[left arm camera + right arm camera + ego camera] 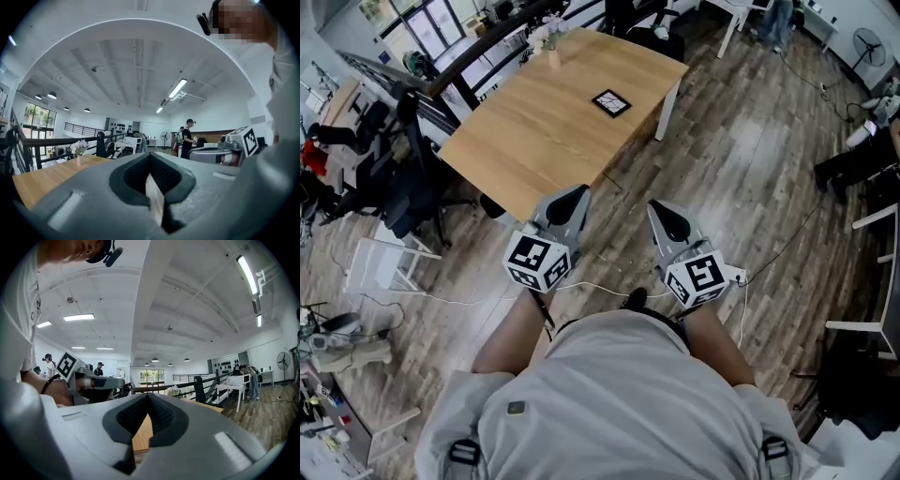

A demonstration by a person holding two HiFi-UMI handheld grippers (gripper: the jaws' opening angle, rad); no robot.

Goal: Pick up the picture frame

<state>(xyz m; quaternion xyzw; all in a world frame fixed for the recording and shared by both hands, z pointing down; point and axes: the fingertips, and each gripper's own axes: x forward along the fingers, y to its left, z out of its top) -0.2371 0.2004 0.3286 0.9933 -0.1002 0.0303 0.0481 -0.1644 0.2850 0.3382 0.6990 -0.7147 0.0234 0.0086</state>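
A small black picture frame [611, 102] lies flat on the wooden table [544, 131], toward its far right part. My left gripper [575, 201] hangs just short of the table's near edge, jaws shut and empty. My right gripper [661, 215] is beside it over the floor, also shut and empty. Both point level toward the table, well short of the frame. In the left gripper view the shut left gripper [151, 168] fills the lower half, with the tabletop [51, 176] at the left. In the right gripper view the right gripper [147, 408] is shut, and a strip of table [141, 437] shows past it.
A small vase of flowers [551, 39] stands at the table's far edge. A black railing [478, 47] runs behind the table. Chairs and a stand [403, 178] crowd the left side, cables lie on the wooden floor [741, 141], and people [187, 138] stand in the distance.
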